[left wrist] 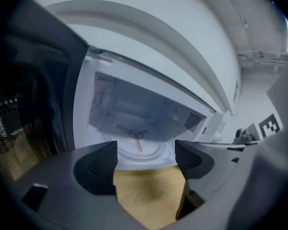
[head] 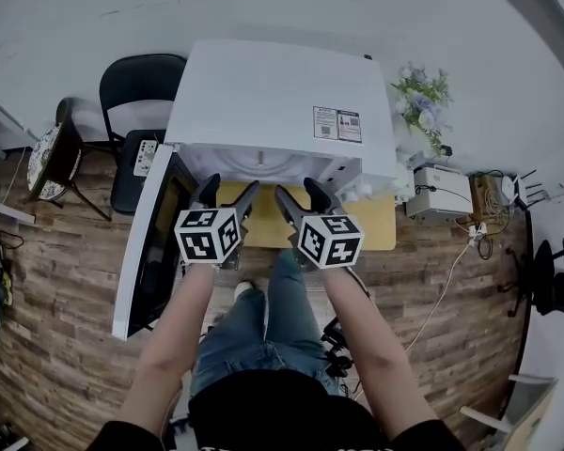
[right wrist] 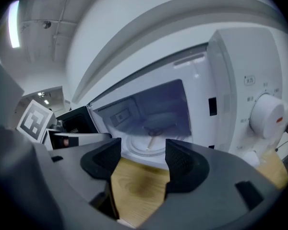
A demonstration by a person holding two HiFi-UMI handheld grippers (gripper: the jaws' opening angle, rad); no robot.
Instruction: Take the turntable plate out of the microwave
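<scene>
The white microwave (head: 277, 106) stands on a wooden table (head: 377, 225) with its door (head: 148, 242) swung open to the left. Inside, the clear glass turntable plate (left wrist: 143, 151) lies flat on the cavity floor over its roller ring; the right gripper view also shows the plate (right wrist: 151, 146). My left gripper (head: 228, 192) and right gripper (head: 301, 193) hover side by side just in front of the opening, above the table's front strip. Both point into the cavity. The left gripper (left wrist: 145, 152) is open and holds nothing, and so is the right gripper (right wrist: 142, 151).
The microwave's control knob (right wrist: 267, 114) sits right of the cavity. A black chair (head: 141, 92) stands at the back left, a flower bunch (head: 421, 97) and a white box (head: 439, 193) with cables at the right. The person's legs are below the table edge.
</scene>
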